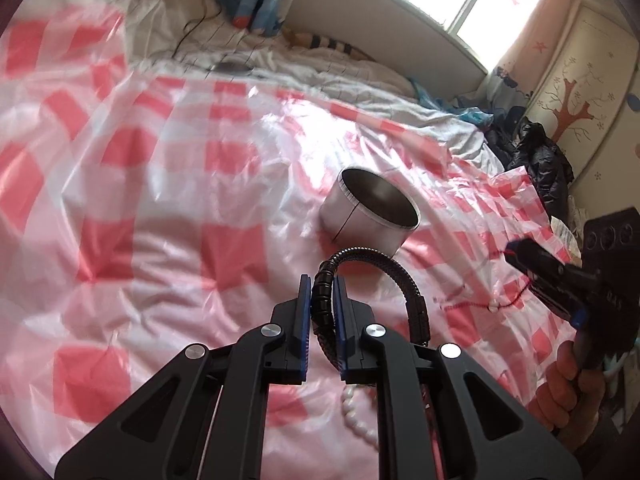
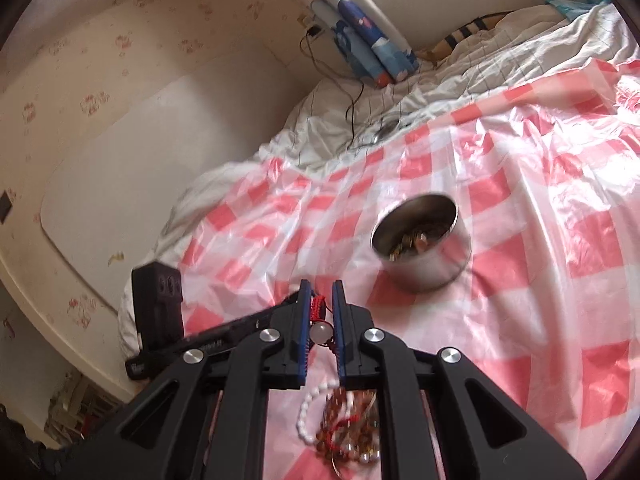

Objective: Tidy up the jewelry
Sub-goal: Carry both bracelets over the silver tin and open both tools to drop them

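My left gripper (image 1: 322,284) is shut on a black braided bracelet (image 1: 394,270) and holds it up just short of a round metal tin (image 1: 370,212) on the pink checked plastic sheet (image 1: 168,216). My right gripper (image 2: 320,290) is shut on a red cord bracelet with a clear bead (image 2: 320,320); it also shows in the left wrist view (image 1: 508,246). The tin (image 2: 422,246) holds several small pieces. A pile of beaded bracelets (image 2: 344,428) and a white bead string (image 1: 356,416) lie on the sheet under the grippers.
The sheet covers a bed with a white quilt (image 1: 320,64). A blue patterned pillow (image 2: 368,40) and a black cable (image 2: 352,108) lie at the headboard. Dark clothes (image 1: 536,156) are heaped at the bed's right edge. A wall (image 2: 100,120) runs along the left.
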### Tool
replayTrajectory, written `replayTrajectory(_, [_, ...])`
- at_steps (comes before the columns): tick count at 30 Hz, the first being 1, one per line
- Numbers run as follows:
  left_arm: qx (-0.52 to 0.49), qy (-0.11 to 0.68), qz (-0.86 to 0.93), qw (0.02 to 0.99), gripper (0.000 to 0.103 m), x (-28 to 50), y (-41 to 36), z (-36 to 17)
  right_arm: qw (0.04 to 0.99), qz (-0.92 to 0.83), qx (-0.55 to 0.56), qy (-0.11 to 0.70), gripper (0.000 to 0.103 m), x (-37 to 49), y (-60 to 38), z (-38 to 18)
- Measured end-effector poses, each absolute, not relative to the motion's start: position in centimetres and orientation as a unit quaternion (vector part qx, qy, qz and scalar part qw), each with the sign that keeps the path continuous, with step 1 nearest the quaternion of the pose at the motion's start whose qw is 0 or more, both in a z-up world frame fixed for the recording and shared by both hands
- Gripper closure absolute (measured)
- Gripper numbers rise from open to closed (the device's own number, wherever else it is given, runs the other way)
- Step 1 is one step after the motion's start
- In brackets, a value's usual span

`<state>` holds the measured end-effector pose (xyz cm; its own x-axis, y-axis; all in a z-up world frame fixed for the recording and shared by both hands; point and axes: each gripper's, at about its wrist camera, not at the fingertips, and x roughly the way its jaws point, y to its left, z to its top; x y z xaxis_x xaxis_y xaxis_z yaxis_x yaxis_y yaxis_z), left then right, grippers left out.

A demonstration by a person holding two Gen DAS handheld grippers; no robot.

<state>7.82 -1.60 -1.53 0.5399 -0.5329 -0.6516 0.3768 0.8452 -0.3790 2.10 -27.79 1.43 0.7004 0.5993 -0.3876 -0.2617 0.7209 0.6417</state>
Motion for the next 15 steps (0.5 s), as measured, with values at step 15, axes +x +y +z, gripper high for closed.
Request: replayTrajectory(15, [-0.101, 0.376, -0.278, 0.878, 0.093, 14.0, -8.1, 0.7, 0.892, 0.210, 0.319, 0.240, 0.091, 5.8, -31.7, 2.5])
